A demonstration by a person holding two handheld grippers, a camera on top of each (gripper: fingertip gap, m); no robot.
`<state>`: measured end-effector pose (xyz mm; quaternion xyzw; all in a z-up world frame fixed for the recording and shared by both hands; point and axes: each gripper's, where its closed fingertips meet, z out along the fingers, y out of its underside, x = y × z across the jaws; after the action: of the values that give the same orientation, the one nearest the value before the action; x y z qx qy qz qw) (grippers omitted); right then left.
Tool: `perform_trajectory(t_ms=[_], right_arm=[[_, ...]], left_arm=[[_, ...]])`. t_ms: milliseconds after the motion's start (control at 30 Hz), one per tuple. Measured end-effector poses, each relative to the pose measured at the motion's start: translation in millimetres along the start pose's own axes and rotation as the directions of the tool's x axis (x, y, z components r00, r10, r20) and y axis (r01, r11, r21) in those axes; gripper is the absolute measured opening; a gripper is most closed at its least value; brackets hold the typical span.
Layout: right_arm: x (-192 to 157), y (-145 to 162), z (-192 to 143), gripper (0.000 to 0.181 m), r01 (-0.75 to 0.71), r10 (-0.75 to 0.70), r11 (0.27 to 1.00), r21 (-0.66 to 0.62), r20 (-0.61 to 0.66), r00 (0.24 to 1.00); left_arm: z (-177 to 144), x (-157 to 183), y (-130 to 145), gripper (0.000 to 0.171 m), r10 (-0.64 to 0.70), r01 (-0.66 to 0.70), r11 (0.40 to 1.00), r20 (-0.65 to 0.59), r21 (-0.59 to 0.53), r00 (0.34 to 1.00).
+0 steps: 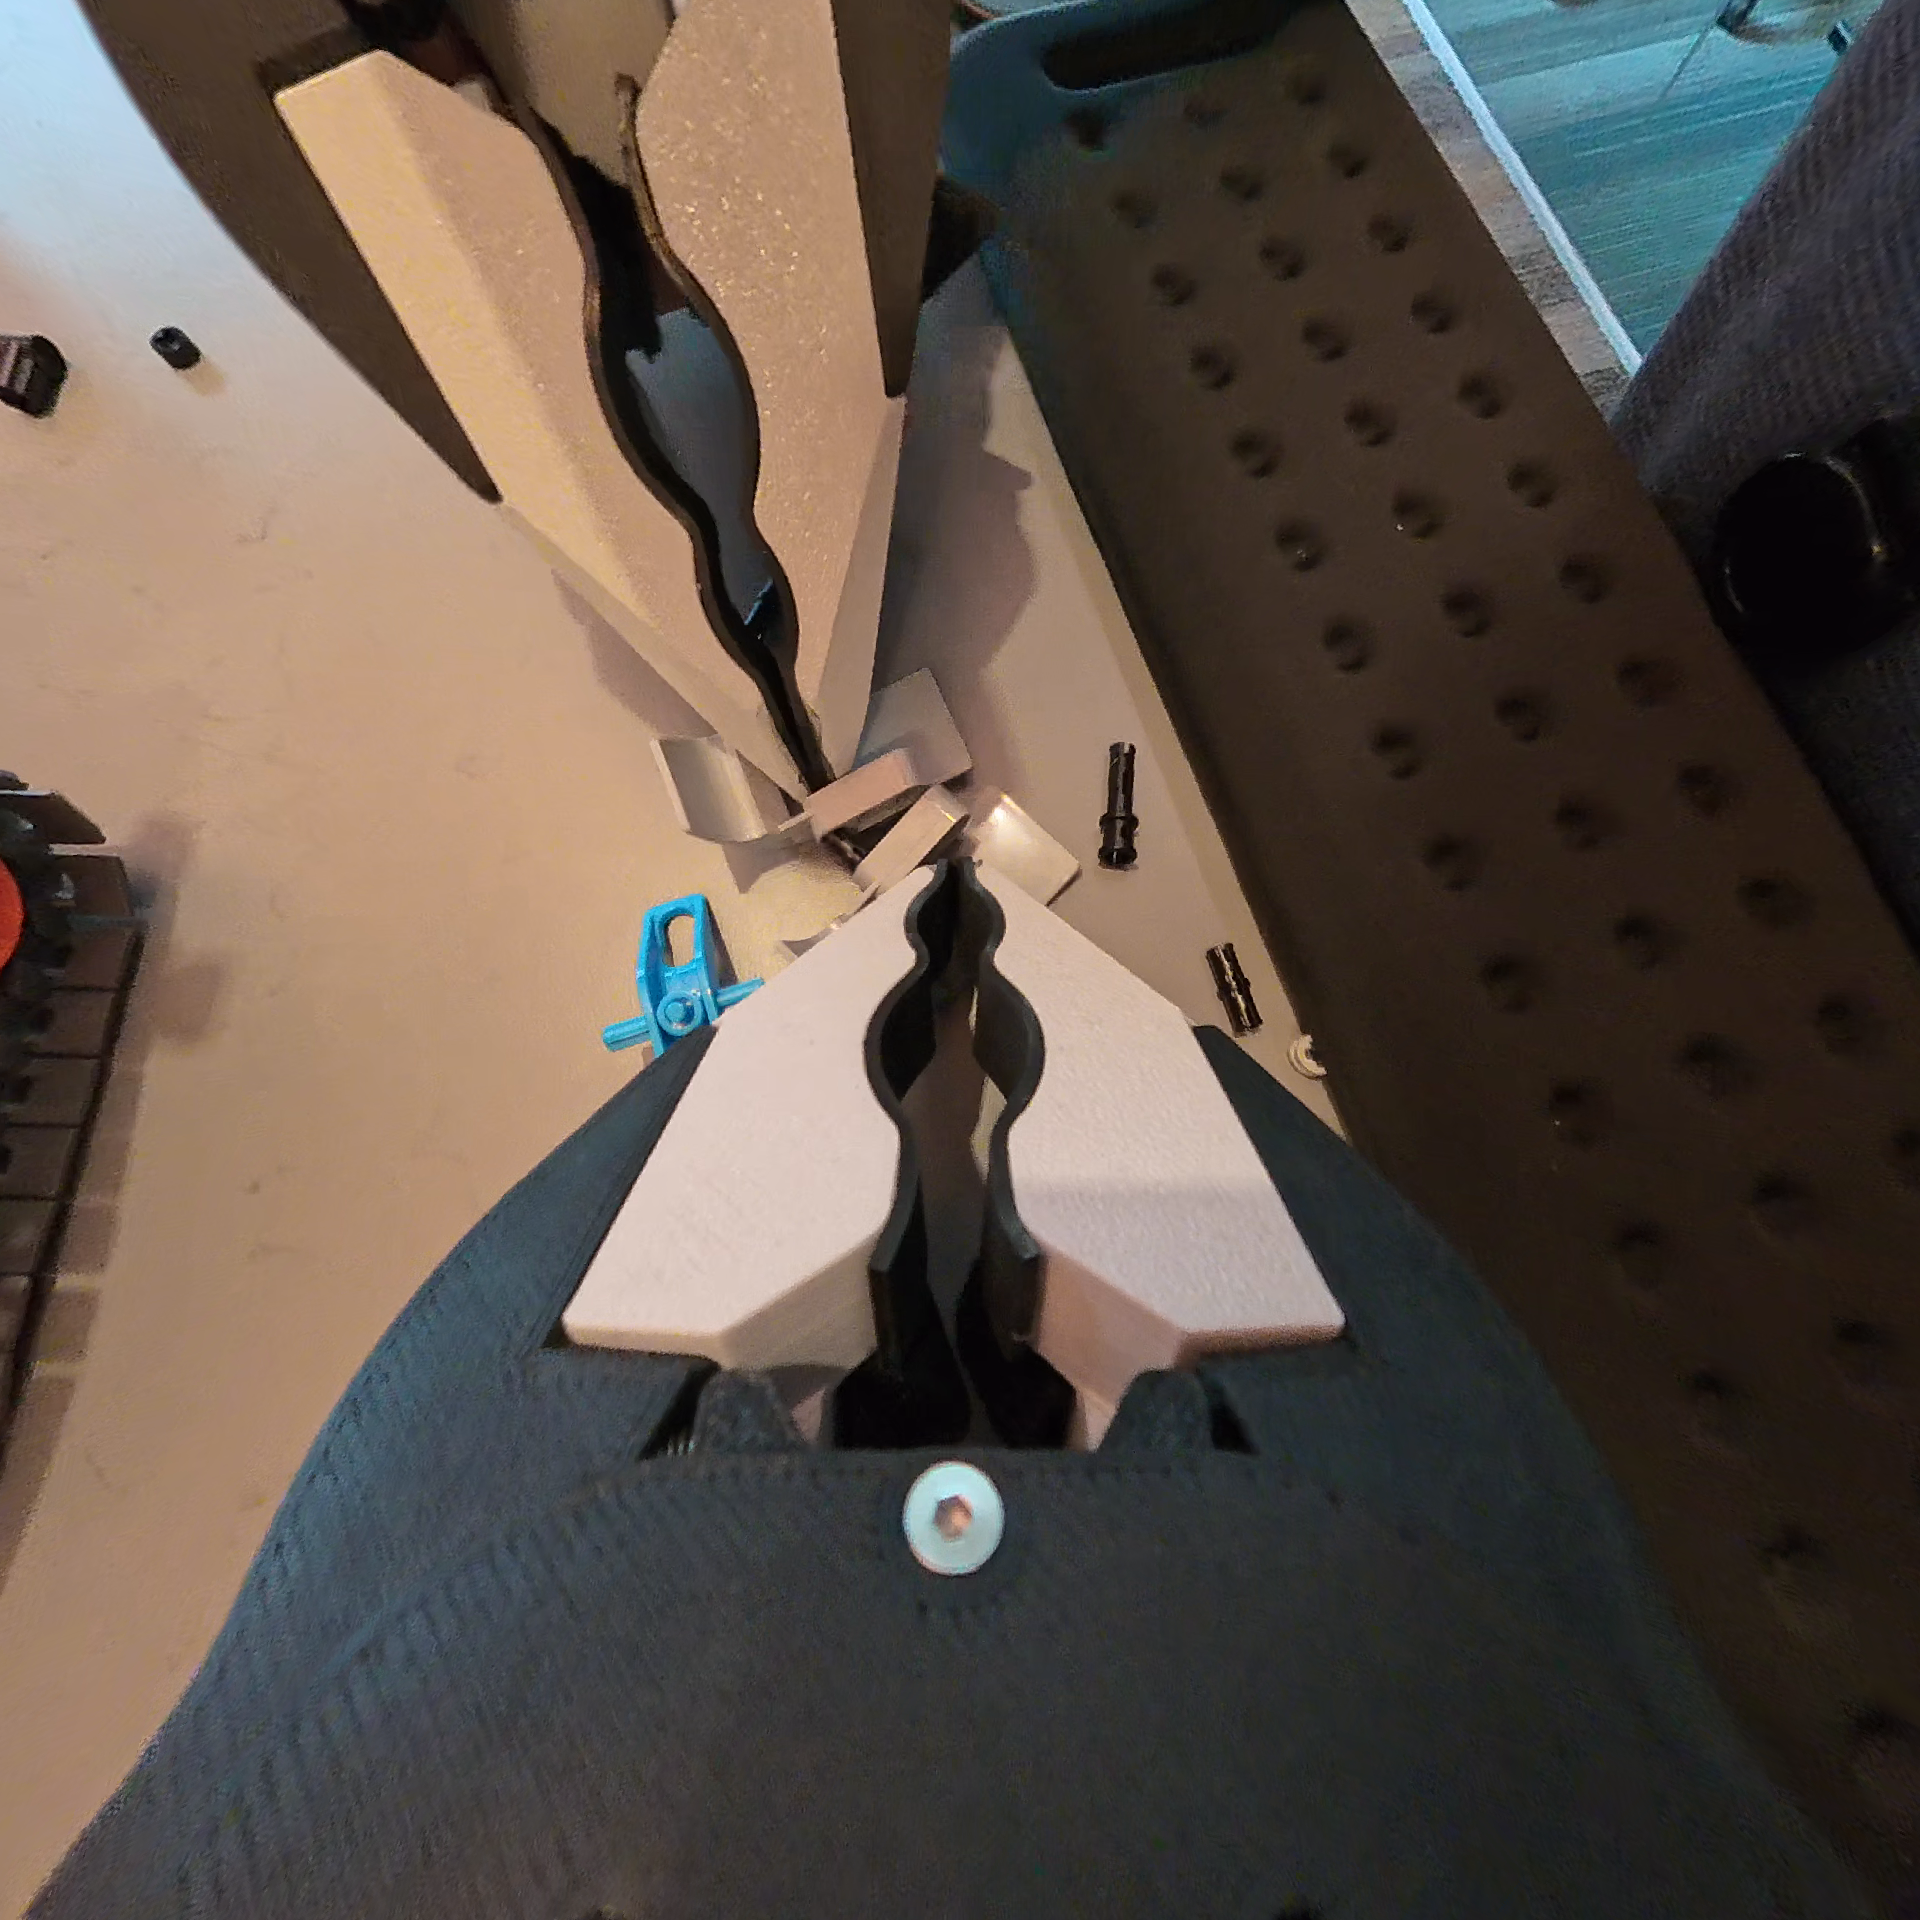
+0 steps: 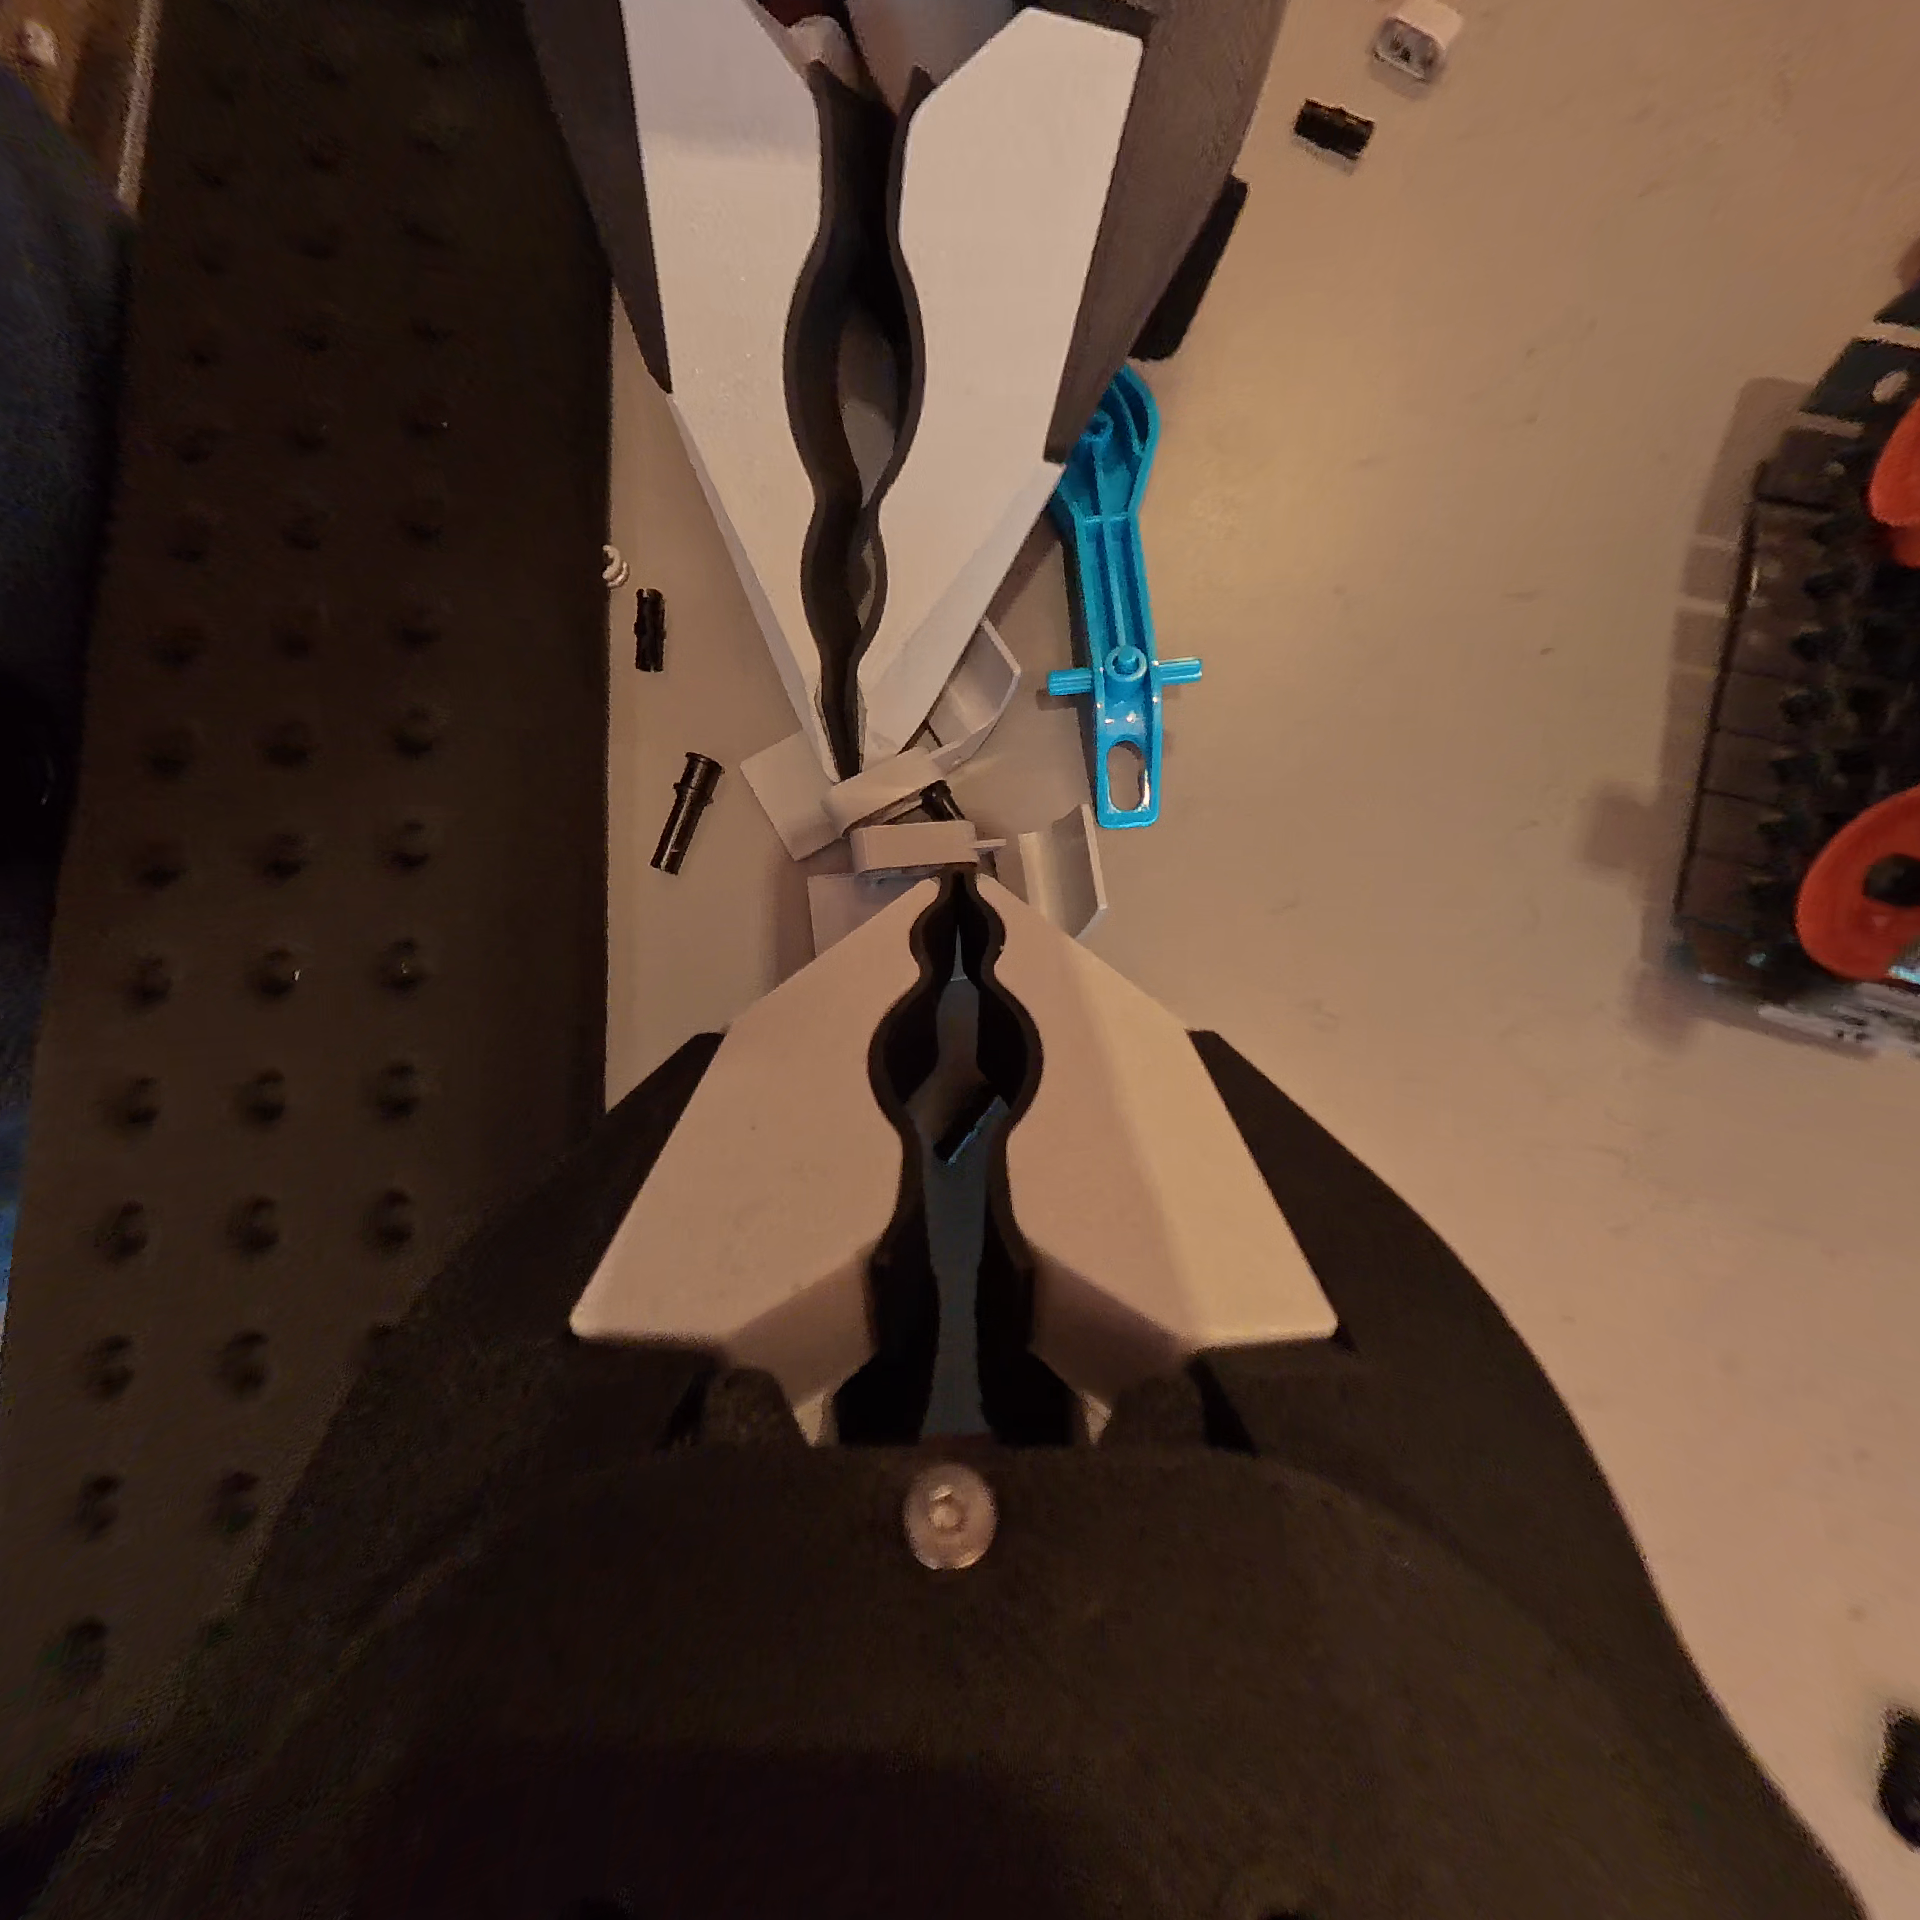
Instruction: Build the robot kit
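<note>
Left tool (image 1: 958, 883) nearly closed, tips pinching one end of the grey plastic assembly (image 1: 894, 800). Right tool (image 2: 954, 888) meets it tip to tip from the opposite side, also almost closed on the assembly's other end. Assembly sits just above the tabletop (image 1: 364, 727), between both tools, equally near each. Blue lever piece (image 2: 1117, 623) beside it, black pins (image 2: 681, 800) nearby.

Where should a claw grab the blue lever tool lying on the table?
Probably the long straight shank of the blue lever tool, closing across its narrow width from above. It lies flat on the table, the shank is bare between the cross pin and the rounded head, and its far side is free of the grey parts.
</note>
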<state>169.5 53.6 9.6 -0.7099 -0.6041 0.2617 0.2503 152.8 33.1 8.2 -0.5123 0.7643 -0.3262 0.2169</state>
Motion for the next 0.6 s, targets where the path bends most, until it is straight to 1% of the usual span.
perform_trajectory(t_ms=[100, 267, 400, 600], right_arm=[[0, -1, 1, 0.000, 0.034, -0.034, 0.999, 0.008, 0.053, 0.998], [0, -1, 1, 0.000, 0.078, -0.079, 0.997, 0.015, 0.100, 0.992], [0, 1, -1, 0.000, 0.117, -0.115, 0.993, -0.013, 0.129, 0.985], [-5, 2, -2, 0.000, 0.182, -0.179, 0.983, 0.001, 0.201, 0.963]], left_arm=[[1, 1, -1, 0.000, 0.012, -0.012, 1.000, -0.018, 0.000, 1.000], [2, 3, -1, 0.000, 0.018, -0.018, 1.000, -0.044, 0.000, 0.999], [2, 5, -2, 0.000, 0.031, -0.031, 1.000, -0.061, 0.000, 0.998], [4, 11, -4, 0.000, 0.060, -0.061, 0.998, -0.125, 0.001, 0.990]])
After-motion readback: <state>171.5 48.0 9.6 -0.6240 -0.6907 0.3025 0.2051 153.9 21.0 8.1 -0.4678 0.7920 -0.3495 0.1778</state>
